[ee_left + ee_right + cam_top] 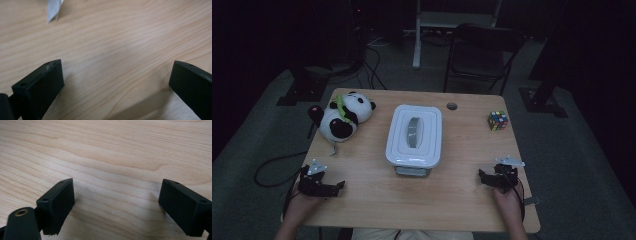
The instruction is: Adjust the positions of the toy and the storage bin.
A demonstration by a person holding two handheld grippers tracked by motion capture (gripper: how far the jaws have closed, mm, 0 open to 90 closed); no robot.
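A white lidded box (414,136) with a grey handle recess lies in the middle of the wooden table (377,192). At the table's back left a panda plush (343,116) lies on its side. Near the back right sits a Rubik's cube (498,120). My left gripper (333,187) rests low at the front left, open, with bare wood between its jaws (117,82). My right gripper (486,178) rests at the front right, also open over bare wood (116,200).
A small white tag (53,9) of the plush shows at the top of the left gripper view. A round cable hole (452,106) is in the table's far edge. A dark folding chair (484,52) and stands are on the floor beyond.
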